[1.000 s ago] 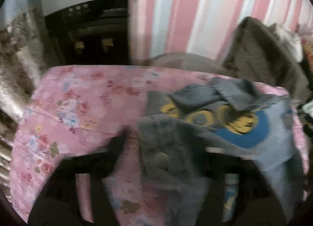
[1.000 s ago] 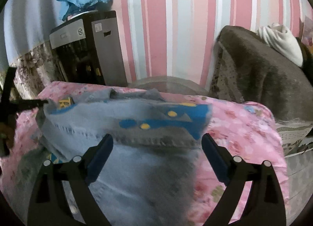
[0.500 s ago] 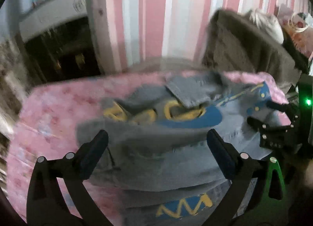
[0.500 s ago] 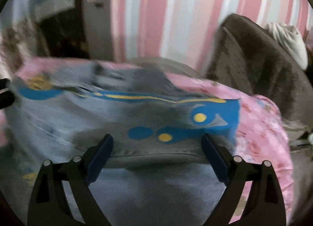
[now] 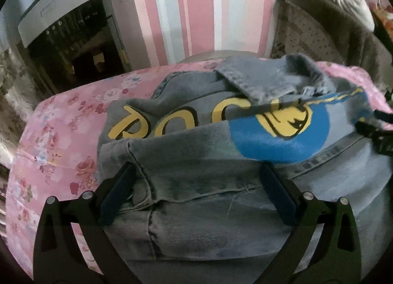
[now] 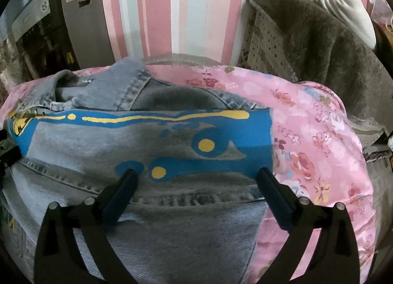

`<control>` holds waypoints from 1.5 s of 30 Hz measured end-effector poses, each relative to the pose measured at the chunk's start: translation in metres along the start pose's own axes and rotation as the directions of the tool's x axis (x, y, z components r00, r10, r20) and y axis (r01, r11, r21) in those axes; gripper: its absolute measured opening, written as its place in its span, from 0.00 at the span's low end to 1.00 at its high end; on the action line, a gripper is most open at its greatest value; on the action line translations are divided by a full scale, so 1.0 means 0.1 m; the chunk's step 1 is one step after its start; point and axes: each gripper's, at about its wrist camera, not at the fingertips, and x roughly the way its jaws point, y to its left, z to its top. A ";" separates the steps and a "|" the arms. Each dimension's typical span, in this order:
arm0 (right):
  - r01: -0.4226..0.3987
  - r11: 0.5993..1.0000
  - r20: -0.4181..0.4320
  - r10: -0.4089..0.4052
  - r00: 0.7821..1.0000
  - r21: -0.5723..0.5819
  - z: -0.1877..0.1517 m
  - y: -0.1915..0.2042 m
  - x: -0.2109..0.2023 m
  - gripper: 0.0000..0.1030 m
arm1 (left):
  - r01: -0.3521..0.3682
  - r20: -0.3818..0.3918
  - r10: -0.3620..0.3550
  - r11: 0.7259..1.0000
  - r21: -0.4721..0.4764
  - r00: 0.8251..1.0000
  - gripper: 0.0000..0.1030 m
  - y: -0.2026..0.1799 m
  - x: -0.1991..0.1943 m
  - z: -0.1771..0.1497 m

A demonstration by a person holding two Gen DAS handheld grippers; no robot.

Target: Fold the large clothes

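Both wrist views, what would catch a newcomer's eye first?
First, the faded grey-blue denim jacket with bright blue and yellow printed graphics, lying on the pink floral cloth that covers the table. Behind it runs the pink, white and pale blue striped wall. In front, the left gripper and right gripper hang open over the denim.

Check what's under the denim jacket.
The denim jacket lies on a pink floral cover, which shows around it on both sides. Whatever sits under the jacket's middle is hidden by its folds.

Home bedroom: pink floral bedcover point(image 6: 319, 141), pink-striped wallpaper point(image 6: 196, 1), brown blanket-draped chair point(image 6: 319, 45), appliance point(image 5: 66, 13) in the corner.
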 end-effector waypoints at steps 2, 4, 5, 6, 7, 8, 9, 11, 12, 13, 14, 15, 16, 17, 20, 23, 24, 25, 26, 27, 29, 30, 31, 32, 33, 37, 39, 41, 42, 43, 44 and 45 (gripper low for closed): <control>0.004 1.000 -0.006 -0.004 1.000 0.002 0.00 -0.01 0.02 0.97 | -0.020 -0.012 0.020 1.000 -0.004 1.000 0.97 -0.01 0.05 0.03; 0.009 1.000 -0.004 -0.009 1.000 0.004 0.00 0.00 0.00 0.98 | -0.019 -0.024 0.018 0.999 -0.028 1.000 0.97 0.00 0.08 0.07; 0.012 1.000 0.007 -0.012 1.000 0.005 0.00 0.01 -0.05 0.98 | -0.016 -0.023 0.015 0.999 -0.039 1.000 0.97 0.02 0.08 0.09; 0.012 1.000 0.015 -0.012 1.000 0.005 -0.01 0.01 -0.09 0.98 | -0.012 -0.020 0.011 0.999 -0.048 1.000 0.97 0.03 0.05 0.10; 0.001 1.000 0.037 -0.001 0.999 0.005 -0.02 0.02 -0.22 0.98 | -0.005 -0.009 0.005 0.998 -0.056 1.000 0.97 0.03 -0.04 0.09; -0.015 1.000 0.062 0.015 0.998 0.005 -0.05 0.02 -0.34 0.98 | 0.008 0.008 -0.007 0.998 -0.063 1.000 0.97 0.05 -0.13 0.08; -0.021 1.000 0.078 0.021 0.997 0.001 -0.06 0.02 -0.43 0.98 | 0.030 0.043 -0.027 0.997 -0.075 0.999 0.97 0.07 -0.30 0.07; -0.030 1.000 0.123 0.031 0.992 -0.010 -0.13 0.01 -0.74 0.98 | 0.047 0.073 -0.042 0.996 -0.076 0.996 0.97 0.09 -0.54 0.03; -0.036 0.999 0.142 0.038 0.989 -0.013 -0.18 0.00 -0.89 0.98 | 0.052 0.089 -0.046 0.996 -0.075 0.995 0.97 0.11 -0.66 0.00; -0.038 0.999 0.149 0.041 0.988 -0.020 -0.21 -0.01 -0.99 0.98 | 0.052 0.107 -0.043 0.996 -0.079 0.993 0.97 0.14 -0.83 -0.05; -0.038 0.999 0.161 0.042 0.986 -0.027 -0.26 -0.03 -1.12 0.98 | 0.062 0.124 -0.051 0.994 -0.086 0.991 0.97 0.17 -0.96 -0.10; -0.032 0.999 0.179 0.037 0.983 -0.035 -0.34 -0.05 -1.29 0.98 | 0.072 0.139 -0.059 0.994 -0.088 0.989 0.97 0.20 -1.08 -0.16; -0.029 0.999 0.187 0.036 0.982 -0.041 -0.40 -0.07 -1.38 0.98 | 0.066 0.155 -0.052 0.994 -0.085 0.987 0.97 0.25 -1.22 -0.26; -0.025 0.999 0.194 0.033 0.980 -0.044 -0.46 -0.11 -1.47 0.98 | 0.056 0.163 -0.041 0.994 -0.089 0.986 0.97 0.30 -1.33 -0.36; -0.012 0.999 0.226 0.023 0.974 -0.051 -0.74 -0.19 -1.77 0.98 | 0.043 0.177 -0.024 0.994 -0.101 0.984 0.97 0.43 -1.60 -0.72; -0.018 0.999 0.250 0.025 0.968 -0.034 -1.10 -0.32 -2.06 0.98 | 0.009 0.196 0.008 0.996 -0.087 0.980 0.97 0.51 -1.83 -1.10; -0.022 0.999 0.257 0.029 0.966 -0.031 -1.19 -0.34 -2.12 0.98 | -0.007 0.208 0.022 0.997 -0.073 0.978 0.97 0.50 -1.92 -1.27; -0.026 0.999 0.265 0.033 0.964 -0.029 -1.33 -0.39 -2.20 0.98 | -0.018 0.214 0.031 0.998 -0.060 0.976 0.97 0.50 -2.00 -1.42; -0.028 0.999 0.266 0.033 0.963 -0.023 -1.44 -0.44 -2.24 0.98 | -0.036 0.221 0.048 0.998 -0.058 0.974 0.97 0.51 -2.07 -1.56; -0.042 0.999 0.274 0.043 0.961 -0.012 -1.58 -0.49 -2.32 0.98 | -0.044 0.223 0.057 0.997 -0.064 0.973 0.97 0.53 -2.12 -1.67; -0.080 0.997 0.282 0.072 0.957 0.017 -1.87 -0.61 -2.45 0.98 | -0.023 0.230 0.042 0.996 -0.085 0.972 0.97 0.57 -2.23 -1.91; -0.075 0.997 0.271 0.064 0.960 0.033 -2.00 -0.66 -2.48 0.98 | -0.030 0.230 0.050 0.995 -0.092 0.972 0.97 0.59 -2.27 -2.00; -0.081 0.996 0.270 0.065 0.961 0.046 -2.11 -0.69 -2.52 0.98 | -0.037 0.231 0.058 0.995 -0.093 0.971 0.97 0.59 -2.31 -2.11; -0.090 0.994 0.264 0.071 0.962 0.061 -2.22 -0.74 -2.56 0.98 | -0.045 0.232 0.066 0.995 -0.094 0.971 0.97 0.59 -2.34 -2.17; -0.095 0.993 0.255 0.075 0.964 0.070 -2.29 -0.77 -2.57 0.98 | -0.049 0.227 0.070 0.994 -0.096 0.971 0.97 0.59 -2.33 -2.22; -0.154 0.979 0.225 0.122 0.967 0.130 -2.73 -0.86 -2.60 0.98 | -0.042 0.178 0.062 0.992 -0.117 0.982 0.97 0.62 -2.36 -2.45; -0.154 0.978 0.212 0.123 0.970 0.138 -2.87 -0.85 -2.57 0.98 | -0.018 0.145 0.035 0.993 -0.119 0.989 0.97 0.58 -2.36 -2.57; -0.187 0.973 0.193 0.160 0.968 0.134 -2.97 -0.82 -2.50 0.98 | 0.012 0.106 -0.001 0.995 -0.100 0.994 0.97 0.49 -2.29 -2.69; -0.195 0.972 0.188 0.169 0.967 0.129 -2.99 -0.79 -2.49 0.98 | 0.020 0.093 -0.012 0.996 -0.082 0.996 0.97 0.43 -2.26 -2.74; -0.204 0.973 0.182 0.181 0.966 0.112 -2.99 -0.75 -2.46 0.98 | 0.026 0.077 -0.021 0.998 -0.065 0.997 0.97 0.36 -2.22 -2.76; -0.203 0.974 0.180 0.183 0.967 0.098 -2.99 -0.72 -2.45 0.98 | 0.034 0.069 -0.031 0.998 -0.055 0.997 0.97 0.31 -2.19 -2.76; -0.201 0.976 0.175 0.184 0.967 0.086 -2.98 -0.69 -2.43 0.98 | 0.045 0.066 -0.042 0.998 -0.044 0.997 0.97 0.26 -2.17 -2.76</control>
